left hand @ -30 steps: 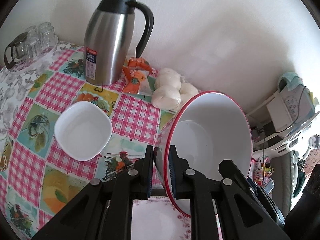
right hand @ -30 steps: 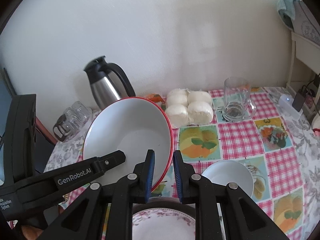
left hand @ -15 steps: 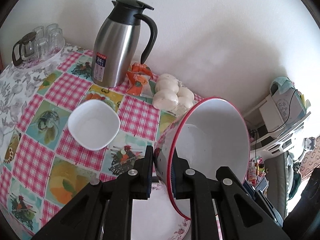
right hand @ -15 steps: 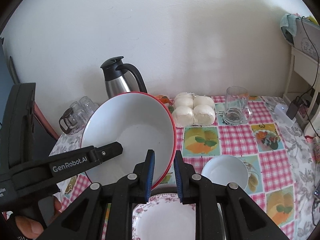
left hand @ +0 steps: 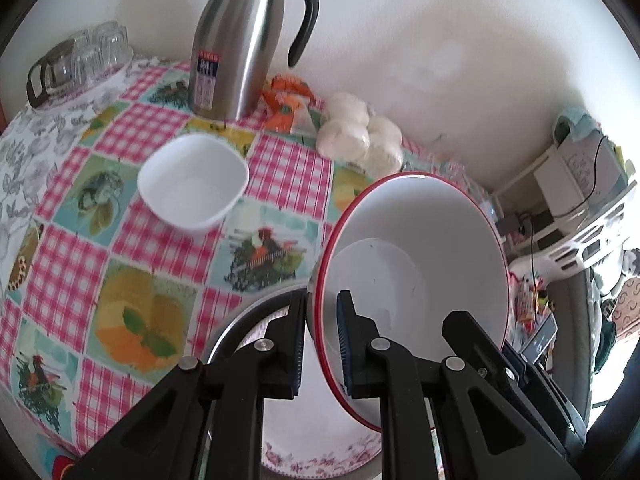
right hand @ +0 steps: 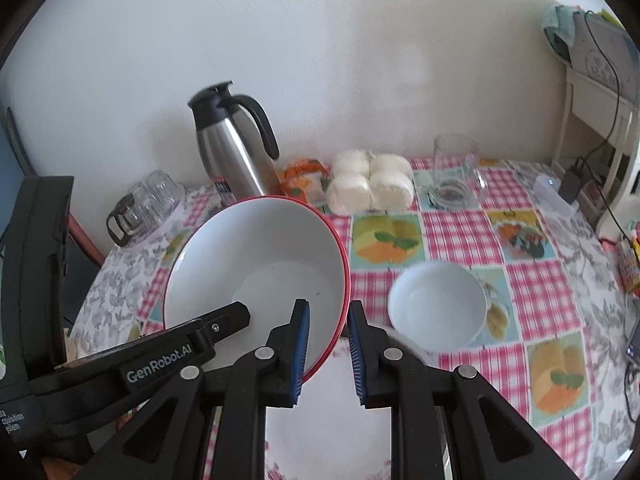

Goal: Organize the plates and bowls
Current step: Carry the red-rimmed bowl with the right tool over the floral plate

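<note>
Your left gripper [left hand: 322,344] is clamped on the near rim of the red-rimmed bowl [left hand: 420,248], its ribbed blue pads on either side of the thin wall; your right gripper [right hand: 328,354] pinches the opposite edge of that bowl [right hand: 260,264], so you hold it tilted between both, smooth glossy white inside. Directly beneath it lies a flower-edged plate [left hand: 320,432] on a shiny metal ring. On the checked, fruit-printed oilcloth [right hand: 452,236] sit a rounded-square white bowl [left hand: 194,184] to the left and a round white bowl [right hand: 438,304] to the right. By the wall stand a brushed-steel jug [right hand: 236,152], four pale buns [right hand: 372,186] and a clear glass mug [right hand: 456,168].
</note>
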Available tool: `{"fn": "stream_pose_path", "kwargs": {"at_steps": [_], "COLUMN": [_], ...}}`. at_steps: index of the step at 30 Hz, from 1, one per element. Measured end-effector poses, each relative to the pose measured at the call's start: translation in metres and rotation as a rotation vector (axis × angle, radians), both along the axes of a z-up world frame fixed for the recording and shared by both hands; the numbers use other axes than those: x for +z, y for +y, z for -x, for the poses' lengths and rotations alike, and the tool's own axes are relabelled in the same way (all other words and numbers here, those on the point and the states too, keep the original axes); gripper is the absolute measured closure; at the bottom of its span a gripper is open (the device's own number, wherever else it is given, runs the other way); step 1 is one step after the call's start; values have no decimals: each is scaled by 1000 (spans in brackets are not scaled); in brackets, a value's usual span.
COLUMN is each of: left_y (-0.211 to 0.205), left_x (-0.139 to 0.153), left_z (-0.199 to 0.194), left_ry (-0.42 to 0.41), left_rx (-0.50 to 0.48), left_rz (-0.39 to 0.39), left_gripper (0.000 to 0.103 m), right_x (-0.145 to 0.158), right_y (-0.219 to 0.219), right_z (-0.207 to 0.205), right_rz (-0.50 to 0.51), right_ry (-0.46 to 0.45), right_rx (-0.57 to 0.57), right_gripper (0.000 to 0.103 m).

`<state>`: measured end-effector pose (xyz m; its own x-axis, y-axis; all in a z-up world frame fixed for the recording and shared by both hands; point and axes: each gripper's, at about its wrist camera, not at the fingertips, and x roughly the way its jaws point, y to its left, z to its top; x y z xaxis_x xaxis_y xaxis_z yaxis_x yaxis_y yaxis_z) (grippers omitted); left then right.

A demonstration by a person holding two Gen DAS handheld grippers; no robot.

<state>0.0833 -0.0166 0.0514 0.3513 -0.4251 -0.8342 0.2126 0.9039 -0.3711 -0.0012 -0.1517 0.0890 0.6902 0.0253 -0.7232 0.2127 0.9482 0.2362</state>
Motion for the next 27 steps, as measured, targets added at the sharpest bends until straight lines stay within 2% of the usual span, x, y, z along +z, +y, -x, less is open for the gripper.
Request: {"fn": "stream_pose_path", "kwargs": {"at_steps": [12, 27], "left_y": [4, -8], "left_x": [-10, -50], "left_z": [13, 15], "left_ry": [21, 140], "left_rx": [-17, -55], "left_rz": [-60, -152], "left_gripper": [88, 88], "right_x": [-29, -69], "right_y": [9, 4], "right_z": [21, 16], "right_rz": [-20, -31], "right_ry": [73, 209], "right_rx": [5, -14], "right_gripper": [81, 81]}}
